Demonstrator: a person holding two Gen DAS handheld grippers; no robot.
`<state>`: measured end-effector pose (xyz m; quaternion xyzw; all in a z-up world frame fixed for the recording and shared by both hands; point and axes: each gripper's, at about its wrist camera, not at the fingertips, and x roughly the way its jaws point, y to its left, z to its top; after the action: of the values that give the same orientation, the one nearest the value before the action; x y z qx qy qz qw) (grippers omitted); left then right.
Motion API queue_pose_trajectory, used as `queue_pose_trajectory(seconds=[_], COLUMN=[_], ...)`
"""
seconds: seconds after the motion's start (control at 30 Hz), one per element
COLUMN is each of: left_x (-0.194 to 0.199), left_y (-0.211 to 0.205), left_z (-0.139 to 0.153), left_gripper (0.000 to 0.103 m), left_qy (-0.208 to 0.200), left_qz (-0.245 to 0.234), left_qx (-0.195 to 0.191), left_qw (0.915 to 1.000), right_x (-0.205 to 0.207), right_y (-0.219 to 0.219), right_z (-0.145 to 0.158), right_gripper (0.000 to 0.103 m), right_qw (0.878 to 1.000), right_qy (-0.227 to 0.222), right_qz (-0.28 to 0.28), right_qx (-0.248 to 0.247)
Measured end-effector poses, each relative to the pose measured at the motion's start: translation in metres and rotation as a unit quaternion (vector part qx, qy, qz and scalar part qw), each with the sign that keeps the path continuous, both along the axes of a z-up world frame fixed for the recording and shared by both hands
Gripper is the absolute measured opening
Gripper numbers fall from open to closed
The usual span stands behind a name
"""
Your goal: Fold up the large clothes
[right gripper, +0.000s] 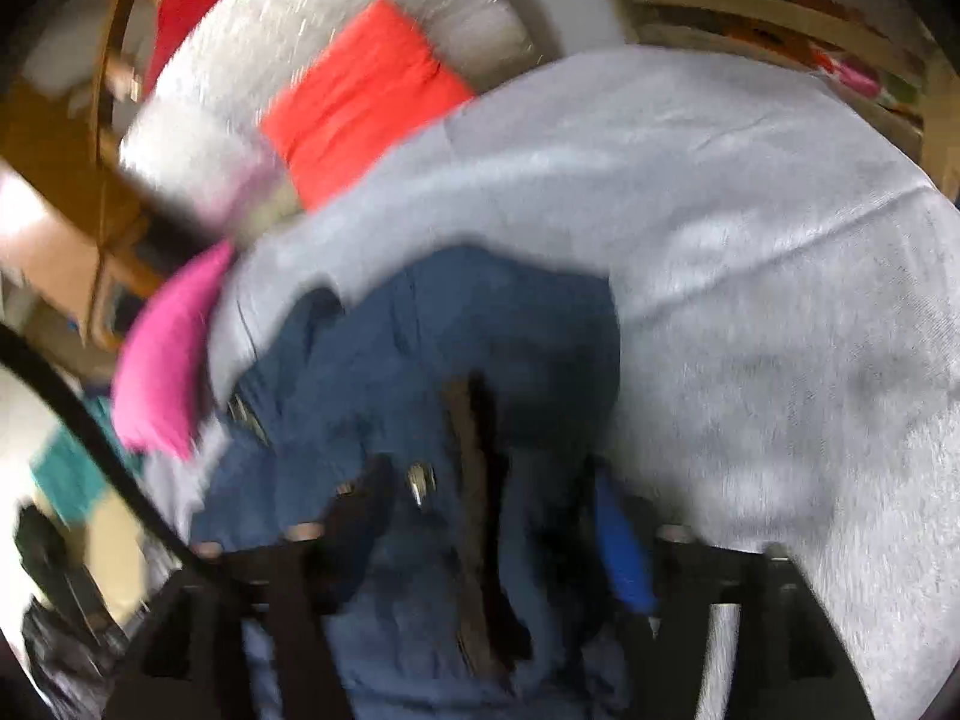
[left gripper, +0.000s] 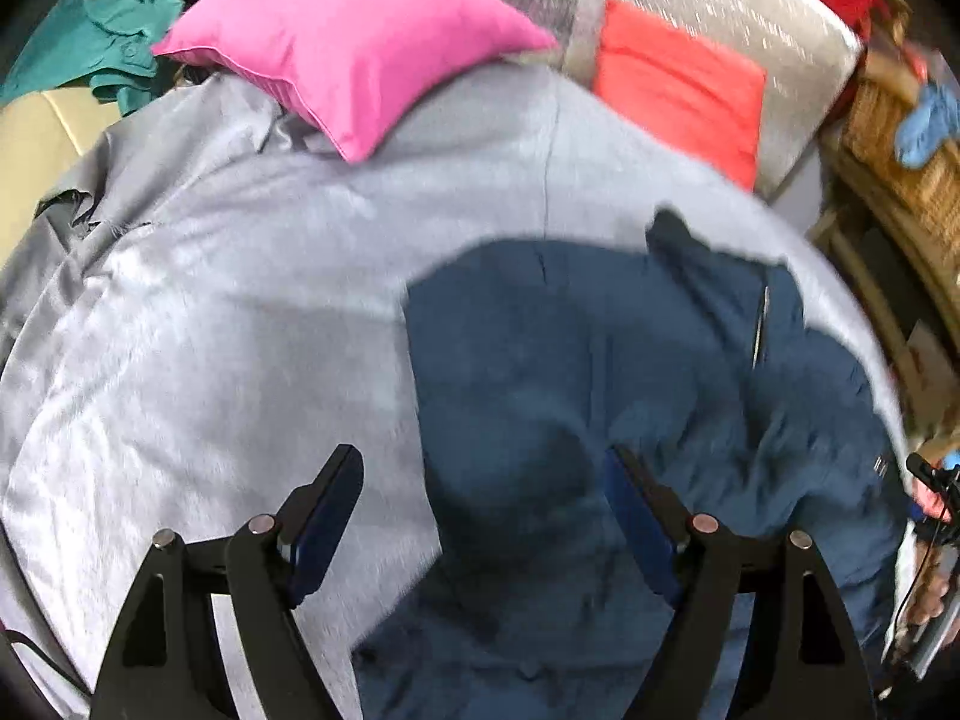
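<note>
Lying on one grey sheet (left gripper: 210,312): one blue garment (left gripper: 570,360); two pillows.

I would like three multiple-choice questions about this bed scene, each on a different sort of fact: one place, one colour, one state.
1. Where does the pink pillow lie?
A. at the far side of the grey sheet, beyond the garment
B. on top of the garment
C. between the left jaws

2. What colour is the jacket being folded?
A. teal
B. dark blue
C. red

3. How do the jaws of the left gripper stand?
A. shut on the pillow
B. shut on nothing
C. open, apart over the cloth

Answers:
1 A: the pillow rests on the sheet's far edge, clear of the jacket.
2 B: the cloth with a zip is dark blue.
3 C: a wide gap shows between both fingers, with nothing pinched.
</note>
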<state>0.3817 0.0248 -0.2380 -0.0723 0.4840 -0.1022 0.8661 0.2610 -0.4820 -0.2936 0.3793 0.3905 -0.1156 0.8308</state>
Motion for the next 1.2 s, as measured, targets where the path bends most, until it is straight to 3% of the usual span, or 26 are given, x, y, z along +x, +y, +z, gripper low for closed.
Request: queue_pose_trajectory(seconds=[0.13, 0.23, 0.37, 0.43, 0.47, 0.53, 0.57, 0.63, 0.77, 0.83, 0.9, 0.97, 1.03, 1.13, 1.2], left_x=[0.025, 0.038, 0.047, 0.045, 0.046, 0.046, 0.046, 0.045, 0.039, 0.035, 0.036, 0.037, 0.033, 0.02, 0.005], left_y=[0.017, 0.024, 0.014, 0.006, 0.002, -0.004, -0.006, -0.009, -0.02, -0.029, -0.033, -0.034, -0.035, -0.043, -0.048], left_z=[-0.013, -0.025, -0.035, -0.036, -0.037, -0.037, -0.036, -0.033, -0.019, -0.013, -0.018, -0.027, -0.026, -0.011, 0.003], left_gripper=[0.082, 0.082, 0.081, 0.081, 0.08, 0.064, 0.061, 0.053, 0.049, 0.049, 0.049, 0.054, 0.056, 0.057, 0.058], left_qy=[0.031, 0.066, 0.083, 0.085, 0.085, 0.081, 0.078, 0.069, 0.041, 0.029, 0.037, 0.052, 0.055, 0.023, -0.013], left_qz=[0.015, 0.02, 0.002, -0.007, -0.008, -0.008, -0.007, -0.005, -0.018, -0.028, -0.019, -0.013, -0.009, -0.012, -0.02], left_qx=[-0.059, -0.113, -0.127, -0.14, -0.137, -0.129, -0.123, -0.116, -0.097, -0.078, -0.046, -0.023, -0.012, 0.032, 0.069], left_qw=[0.9976, 0.9912, 0.9884, 0.9865, 0.9868, 0.9884, 0.9893, 0.9908, 0.9942, 0.9961, 0.9981, 0.9983, 0.9984, 0.9991, 0.9974], right_x=[0.025, 0.044, 0.065, 0.078, 0.081, 0.075, 0.075, 0.071, 0.065, 0.059, 0.062, 0.065, 0.062, 0.049, 0.038], right_y=[-0.022, -0.037, -0.031, -0.024, -0.02, -0.016, -0.014, -0.009, 0.01, 0.012, 0.008, 0.003, -0.002, -0.008, -0.009], right_z=[-0.014, -0.036, -0.046, -0.047, -0.046, -0.044, -0.041, -0.033, -0.005, 0.004, -0.009, -0.028, -0.025, -0.009, -0.006], right_gripper=[0.076, 0.078, 0.08, 0.071, 0.064, 0.054, 0.049, 0.044, 0.038, 0.038, 0.038, 0.043, 0.048, 0.063, 0.065], right_qw=[1.0, 0.998, 0.998, 0.997, 0.997, 0.996, 0.996, 0.996, 0.991, 0.989, 0.989, 0.991, 0.994, 0.997, 0.998], right_qy=[0.008, 0.017, 0.009, 0.013, 0.016, 0.017, 0.02, 0.02, -0.001, -0.02, 0.002, 0.029, 0.024, 0.008, 0.008], right_qz=[-0.011, -0.002, 0.033, 0.063, 0.074, 0.084, 0.089, 0.09, 0.098, 0.096, 0.096, 0.091, 0.082, 0.062, 0.051], right_qx=[0.007, 0.052, 0.054, 0.037, 0.026, 0.015, 0.005, -0.017, -0.093, -0.11, -0.111, -0.09, -0.071, -0.046, -0.038])
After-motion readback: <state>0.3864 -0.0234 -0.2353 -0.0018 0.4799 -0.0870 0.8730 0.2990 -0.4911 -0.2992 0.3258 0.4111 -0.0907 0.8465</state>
